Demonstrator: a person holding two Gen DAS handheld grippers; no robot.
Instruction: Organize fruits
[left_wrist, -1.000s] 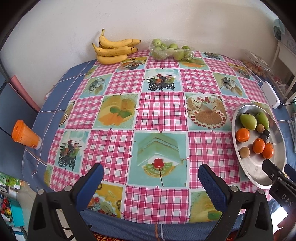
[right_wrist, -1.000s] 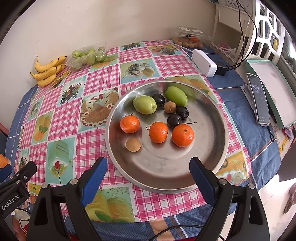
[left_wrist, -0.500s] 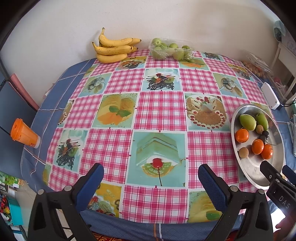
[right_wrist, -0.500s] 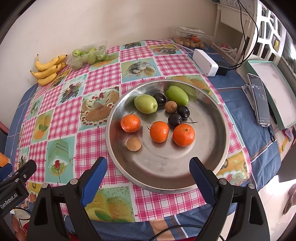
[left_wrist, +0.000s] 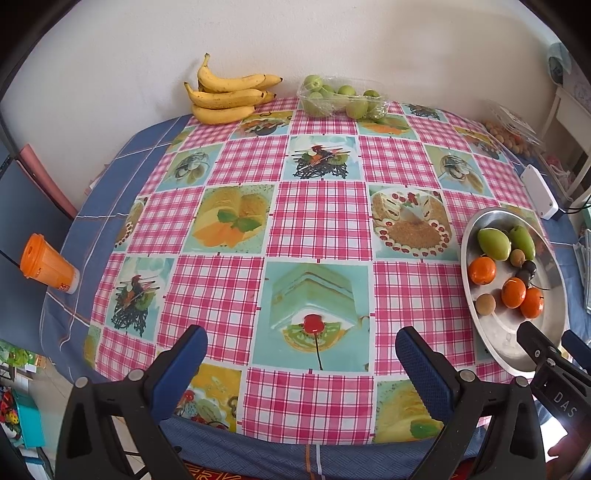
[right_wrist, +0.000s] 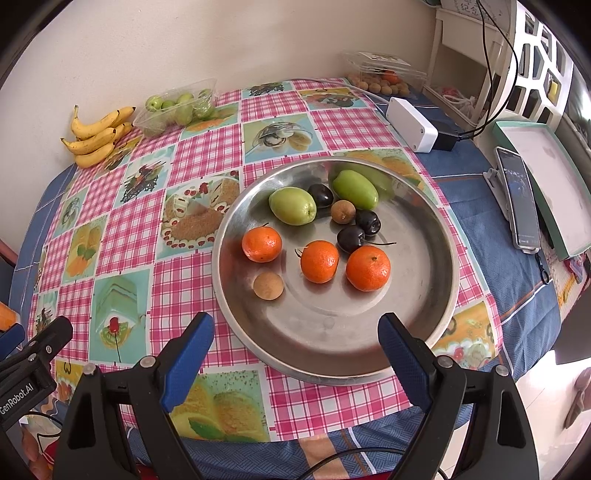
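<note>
Hovering right gripper (right_wrist: 295, 345), jaws apart, above steel plate (right_wrist: 436, 236)

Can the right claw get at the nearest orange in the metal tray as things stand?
Probably yes. The right claw is open over the metal tray's near rim, and nothing lies between it and the orange.

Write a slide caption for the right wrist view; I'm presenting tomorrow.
Open right claw poised over a metal dish of oranges, green fruits and dark plums.
</note>
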